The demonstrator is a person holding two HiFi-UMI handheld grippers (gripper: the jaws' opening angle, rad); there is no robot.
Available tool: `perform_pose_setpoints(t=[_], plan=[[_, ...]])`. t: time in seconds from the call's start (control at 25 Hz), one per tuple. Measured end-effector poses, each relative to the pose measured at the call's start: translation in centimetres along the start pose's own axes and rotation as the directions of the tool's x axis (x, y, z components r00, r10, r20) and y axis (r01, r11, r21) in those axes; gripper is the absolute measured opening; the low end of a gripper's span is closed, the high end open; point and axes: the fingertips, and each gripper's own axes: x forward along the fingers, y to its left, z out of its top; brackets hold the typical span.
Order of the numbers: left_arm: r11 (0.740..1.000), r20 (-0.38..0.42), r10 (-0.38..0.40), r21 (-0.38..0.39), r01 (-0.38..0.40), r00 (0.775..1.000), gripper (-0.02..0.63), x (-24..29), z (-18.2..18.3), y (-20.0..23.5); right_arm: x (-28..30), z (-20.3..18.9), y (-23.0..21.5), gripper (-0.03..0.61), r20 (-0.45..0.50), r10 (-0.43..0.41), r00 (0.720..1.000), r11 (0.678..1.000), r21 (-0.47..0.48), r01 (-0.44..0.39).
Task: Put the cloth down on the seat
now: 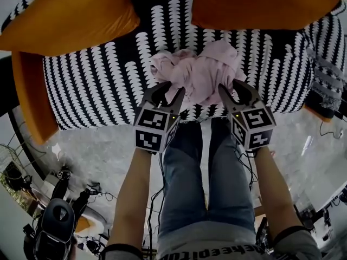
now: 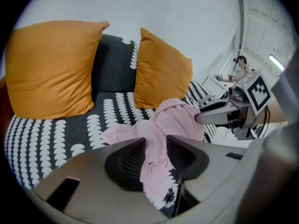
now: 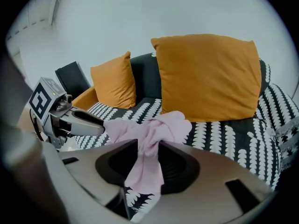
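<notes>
a fold of the pink cloth (image 1: 201,72) is being pinched by the left gripper (image 2: 156,146), the fabric filling the gap between its jaws; another fold is being gripped by the right gripper (image 3: 148,146), a loose end hanging below its jaws; the cloth is being held bunched between the 2 grippers, its far part resting near the front edge of the black-and-white patterned seat (image 1: 97,83); 2 orange cushions (image 1: 70,20) are being propped against the backrest behind it.
</notes>
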Motion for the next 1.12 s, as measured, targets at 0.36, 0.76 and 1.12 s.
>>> perform_pose_setpoints(t=[0.36,0.76,1.12], plan=[[0.999,0.077,0.045,0.019,-0.047,0.996,0.021,0.3,0.0,-2.1,-1.6,-1.6,-0.3,-0.005,0.066,0.022,0.998,1.000,0.015,-0.023],[0.998,0.198,-0.019,0.059,0.007,0.980,0.015,-6.3,6.8,-5.0,-8.2,6.6,5.0,0.008,0.254,0.100,0.962,0.995,-0.020,-0.098],[0.995,0.327,-0.052,0.098,0.020,0.944,0.015,-13.0,12.2,-9.4,-15.6,11.3,7.3,0.008,0.370,0.150,0.917,0.989,-0.064,-0.136]])
